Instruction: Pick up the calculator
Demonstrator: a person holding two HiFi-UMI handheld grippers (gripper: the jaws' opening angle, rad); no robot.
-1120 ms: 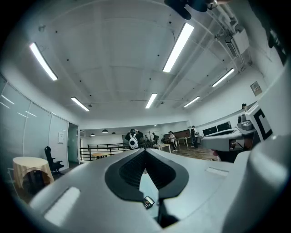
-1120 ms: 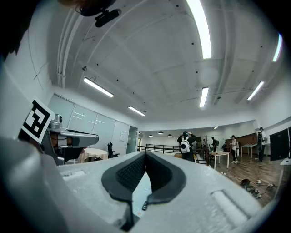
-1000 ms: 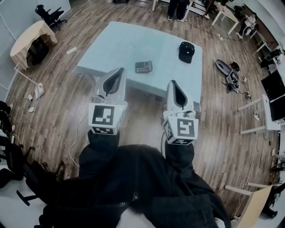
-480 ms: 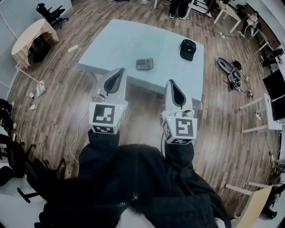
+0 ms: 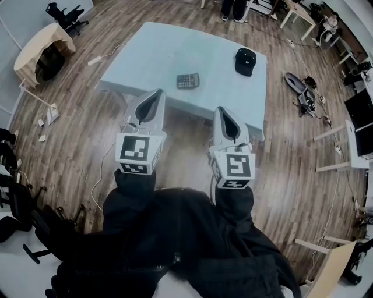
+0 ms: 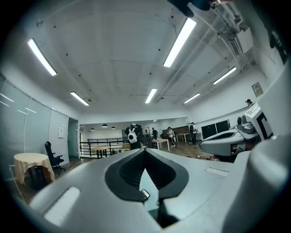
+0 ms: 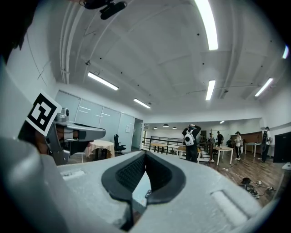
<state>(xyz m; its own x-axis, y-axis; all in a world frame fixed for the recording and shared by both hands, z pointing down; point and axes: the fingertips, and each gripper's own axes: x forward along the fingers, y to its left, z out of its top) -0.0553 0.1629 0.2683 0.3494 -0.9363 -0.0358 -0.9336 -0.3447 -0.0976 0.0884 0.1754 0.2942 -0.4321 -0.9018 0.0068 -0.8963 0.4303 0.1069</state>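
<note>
The dark calculator (image 5: pixel 188 81) lies flat near the middle of the pale blue table (image 5: pixel 157 52) in the head view. Both grippers hang side by side short of the table's near edge, over the wooden floor, pointing level toward the table. My left gripper (image 5: pixel 155 92) has its jaws together with nothing between them, and its tips also meet in the left gripper view (image 6: pixel 144 150). My right gripper (image 5: pixel 221 109) is likewise shut and empty, as the right gripper view (image 7: pixel 145 154) shows. Neither gripper touches the calculator, which lies beyond and between them.
A black cap (image 5: pixel 245 61) rests on the table's far right part. A cloth-covered round table (image 5: pixel 42 51) and an office chair (image 5: pixel 63 17) stand at the upper left. Bags and cables (image 5: pixel 301 93) lie on the floor at right. A person (image 7: pixel 189 142) stands further off.
The table and calculator sit slightly higher in the head view than a second ago. Both grippers hold nearly the same place, still shut.
</note>
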